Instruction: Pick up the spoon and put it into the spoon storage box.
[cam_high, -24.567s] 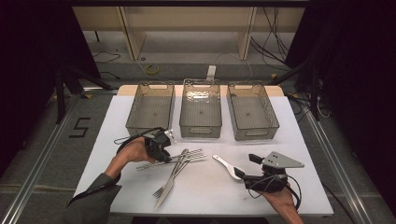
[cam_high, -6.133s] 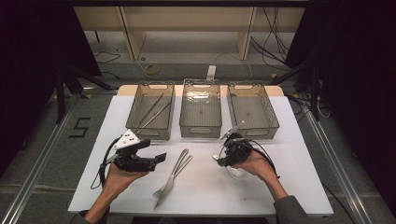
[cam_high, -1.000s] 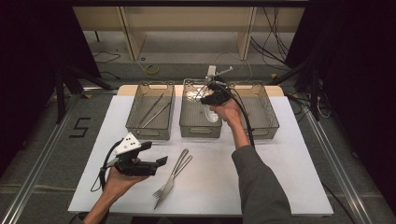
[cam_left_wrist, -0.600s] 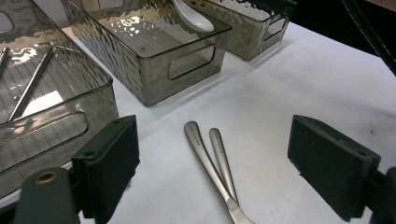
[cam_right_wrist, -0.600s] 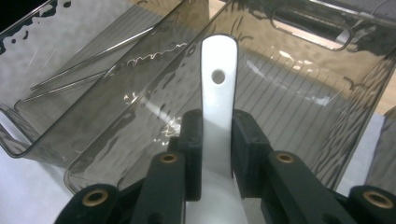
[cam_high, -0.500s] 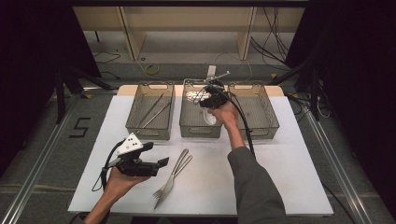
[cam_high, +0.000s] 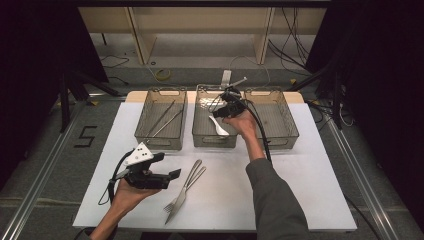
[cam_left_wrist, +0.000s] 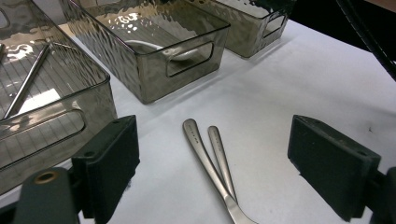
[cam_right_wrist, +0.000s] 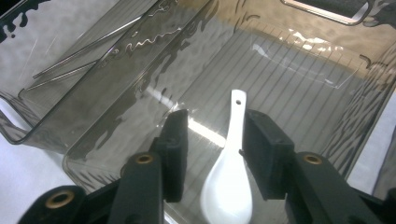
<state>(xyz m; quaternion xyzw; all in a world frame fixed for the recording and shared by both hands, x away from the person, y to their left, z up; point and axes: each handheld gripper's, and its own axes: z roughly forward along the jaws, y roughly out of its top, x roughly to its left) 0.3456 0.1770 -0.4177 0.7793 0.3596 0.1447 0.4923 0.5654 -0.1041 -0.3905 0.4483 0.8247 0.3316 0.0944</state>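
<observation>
Opening right tongs (cam_right_wrist: 212, 140), spoon (cam_right_wrist: 229, 186) now free.

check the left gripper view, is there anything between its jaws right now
No. The left gripper stands wide open above the table, and the two metal handles lie flat on the surface beyond its jaws, untouched.

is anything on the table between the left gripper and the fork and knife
Nothing visible. The left gripper stands open, and the fork and knife lie on bare white table ahead of its jaws.
</observation>
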